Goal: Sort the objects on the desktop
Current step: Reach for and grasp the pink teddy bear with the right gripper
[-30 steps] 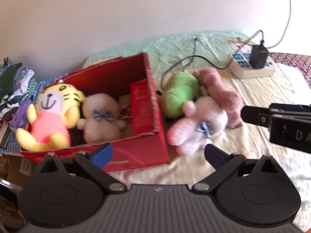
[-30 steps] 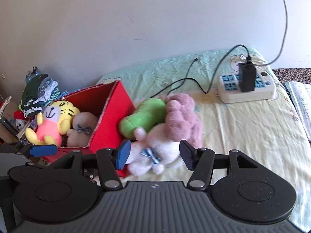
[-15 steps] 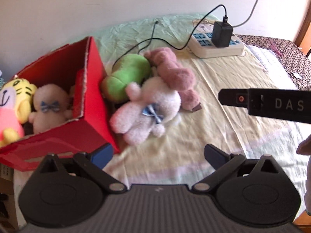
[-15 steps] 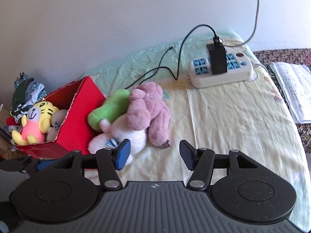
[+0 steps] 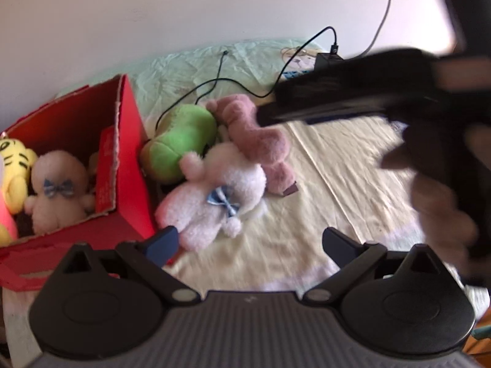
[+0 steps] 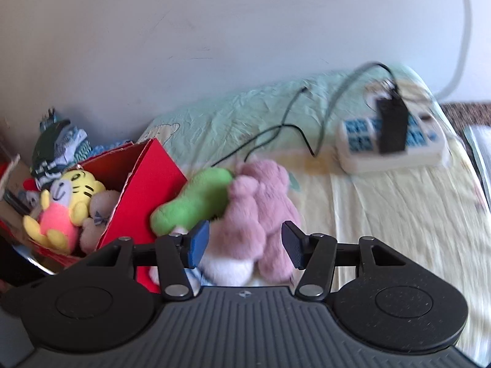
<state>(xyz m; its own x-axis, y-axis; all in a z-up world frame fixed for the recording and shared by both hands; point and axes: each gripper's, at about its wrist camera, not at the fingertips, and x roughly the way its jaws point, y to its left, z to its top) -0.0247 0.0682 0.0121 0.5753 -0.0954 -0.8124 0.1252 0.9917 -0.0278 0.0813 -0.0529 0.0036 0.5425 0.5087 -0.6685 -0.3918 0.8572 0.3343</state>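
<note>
A red box [image 5: 122,184] [image 6: 144,190] on the bed holds a yellow tiger toy [image 6: 64,202] and a beige bear [image 5: 55,190]. Beside it lie a green plush [image 5: 181,141] [image 6: 193,202], a dusty pink plush [image 5: 257,141] [image 6: 260,208] and a white-pink plush with a blue bow [image 5: 214,202]. My left gripper [image 5: 250,242] is open and empty, low before the white-pink plush. My right gripper [image 6: 245,243] is open, its fingers to either side of the pink plush; it appears blurred over the toys in the left wrist view [image 5: 353,92].
A white power strip [image 6: 392,144] with a black adapter and black cables lies at the back right on the yellow-green sheet [image 6: 399,214]. Folded clothes [image 6: 58,147] sit behind the box near the wall. Papers lie at the far right edge.
My right gripper has moved forward and down to the pink plush, which now lies between its fingers. My left gripper has moved closer to the white-pink plush. Both stayed open.
</note>
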